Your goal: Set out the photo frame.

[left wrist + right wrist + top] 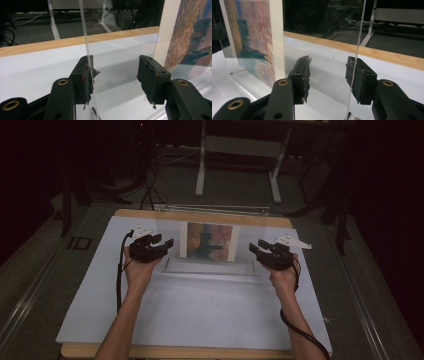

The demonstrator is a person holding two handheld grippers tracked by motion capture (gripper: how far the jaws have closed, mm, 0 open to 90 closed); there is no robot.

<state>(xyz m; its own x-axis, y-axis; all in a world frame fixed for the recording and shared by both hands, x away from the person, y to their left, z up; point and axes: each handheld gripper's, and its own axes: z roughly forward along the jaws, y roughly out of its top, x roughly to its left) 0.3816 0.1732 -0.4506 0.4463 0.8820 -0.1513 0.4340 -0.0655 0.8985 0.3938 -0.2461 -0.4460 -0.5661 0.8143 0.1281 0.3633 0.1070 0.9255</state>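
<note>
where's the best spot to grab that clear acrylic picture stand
Probably by its two upright side edges, one gripper from each side. The clear stand stands upright and thin on the table, with the picture in the middle, so the left gripper and right gripper can straddle bare edges.

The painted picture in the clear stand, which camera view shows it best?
The high view: the painted picture shows whole and face-on inside the clear stand. The left gripper view catches just a slanted strip at its right edge; the right gripper view shows it close but steeply angled and cut off.
</note>
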